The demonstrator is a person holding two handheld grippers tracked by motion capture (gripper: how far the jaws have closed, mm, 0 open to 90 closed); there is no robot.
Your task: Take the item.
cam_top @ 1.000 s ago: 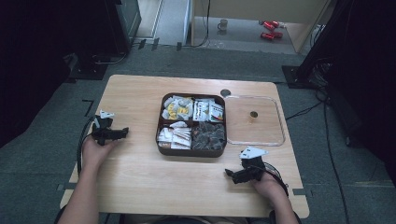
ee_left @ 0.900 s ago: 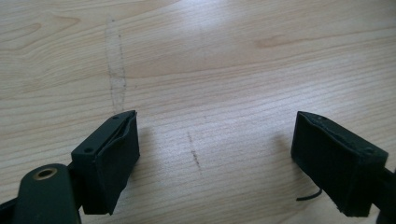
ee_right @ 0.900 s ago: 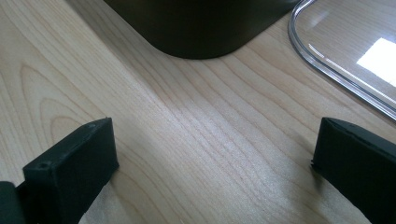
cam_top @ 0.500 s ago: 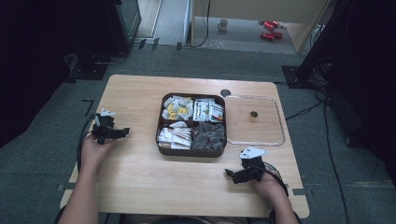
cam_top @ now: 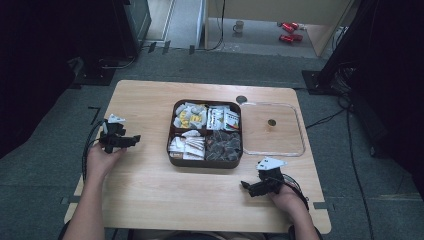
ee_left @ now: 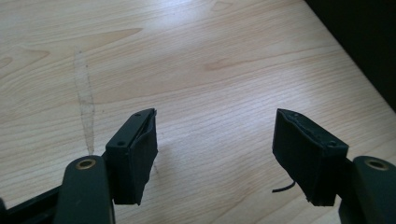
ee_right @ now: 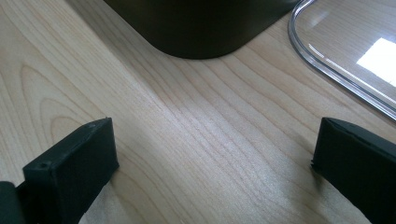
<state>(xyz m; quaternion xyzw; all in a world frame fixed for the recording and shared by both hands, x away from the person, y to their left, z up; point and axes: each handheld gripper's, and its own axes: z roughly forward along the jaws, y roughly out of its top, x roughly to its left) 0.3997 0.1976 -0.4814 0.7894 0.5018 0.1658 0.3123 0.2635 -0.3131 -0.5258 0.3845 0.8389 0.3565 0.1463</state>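
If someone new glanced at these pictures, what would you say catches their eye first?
Most likely the dark four-compartment tray at the middle of the wooden table, packed with small wrapped packets. Beside it on the right lies a clear lid, flat on the table. The left claw and right claw rest open near the table's two sides, each holding nothing.

Divided tray mid-table; clear lid just right of it
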